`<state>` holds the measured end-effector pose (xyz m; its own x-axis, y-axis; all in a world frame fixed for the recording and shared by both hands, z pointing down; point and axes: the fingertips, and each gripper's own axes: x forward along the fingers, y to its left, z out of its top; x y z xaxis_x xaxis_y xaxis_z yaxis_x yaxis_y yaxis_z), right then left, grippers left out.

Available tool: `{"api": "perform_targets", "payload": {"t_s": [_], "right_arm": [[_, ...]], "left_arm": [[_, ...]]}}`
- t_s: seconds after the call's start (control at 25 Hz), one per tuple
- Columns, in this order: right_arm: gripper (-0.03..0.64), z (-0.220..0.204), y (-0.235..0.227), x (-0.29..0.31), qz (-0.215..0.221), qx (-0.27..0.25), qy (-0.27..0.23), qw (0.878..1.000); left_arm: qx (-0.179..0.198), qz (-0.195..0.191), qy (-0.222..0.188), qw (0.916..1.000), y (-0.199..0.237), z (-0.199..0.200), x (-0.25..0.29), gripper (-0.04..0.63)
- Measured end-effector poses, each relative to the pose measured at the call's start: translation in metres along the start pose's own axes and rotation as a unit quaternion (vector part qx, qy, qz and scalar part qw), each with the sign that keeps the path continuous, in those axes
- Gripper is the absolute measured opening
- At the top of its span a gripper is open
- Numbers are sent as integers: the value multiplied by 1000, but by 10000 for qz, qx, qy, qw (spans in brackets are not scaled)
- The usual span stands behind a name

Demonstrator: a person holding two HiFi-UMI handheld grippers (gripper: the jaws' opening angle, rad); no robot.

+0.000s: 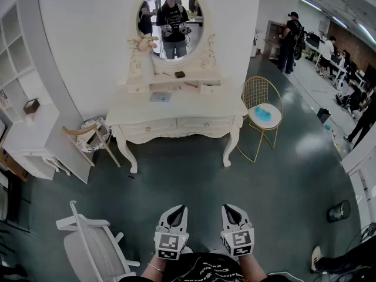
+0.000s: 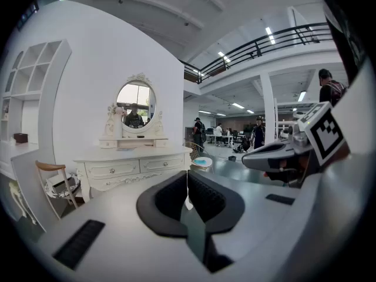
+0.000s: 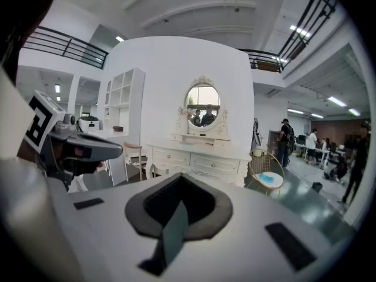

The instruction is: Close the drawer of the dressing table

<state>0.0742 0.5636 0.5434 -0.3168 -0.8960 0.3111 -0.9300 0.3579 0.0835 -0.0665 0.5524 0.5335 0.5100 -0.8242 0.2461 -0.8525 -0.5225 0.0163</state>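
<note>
The white dressing table (image 1: 176,107) stands against the far wall under an oval mirror (image 1: 172,22), a good way ahead of me. Two wide front drawers (image 1: 176,125) look flush with its front. On the shelf under the mirror, the small right drawer (image 1: 210,89) seems to stick out a little. My left gripper (image 1: 176,208) and right gripper (image 1: 230,207) hang side by side close to my body, far short of the table. Both are shut with nothing between the jaws. The table also shows in the left gripper view (image 2: 132,160) and the right gripper view (image 3: 197,160).
A gold wire chair with a blue cushion (image 1: 262,111) stands right of the table. A wooden stool (image 1: 88,137) and a white shelf unit (image 1: 23,98) are to its left. A white chair (image 1: 88,242) is at my near left. People (image 1: 291,34) stand at the far right.
</note>
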Motion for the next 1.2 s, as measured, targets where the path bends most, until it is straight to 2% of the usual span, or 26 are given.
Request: {"api": "perform_targets", "payload": {"t_s": [0.2,0.4,0.6,1.2], "right_arm": [[8,6,3,1,-119,78,-44,9999],[9,16,6,4,36,21,-276,9996],[9,15,-6,18,-39,1,-295,9996],[9,31,-65,95,91,87,-180,9998]], "left_arm": [[-8,57,-54,10000,11,3,-5,17],[-70,51,-111,9999,15,6,-5,17],[-48,141,-99,9998,19,2,8,17],[-123,461,1,9989,47,22,81,17]]}}
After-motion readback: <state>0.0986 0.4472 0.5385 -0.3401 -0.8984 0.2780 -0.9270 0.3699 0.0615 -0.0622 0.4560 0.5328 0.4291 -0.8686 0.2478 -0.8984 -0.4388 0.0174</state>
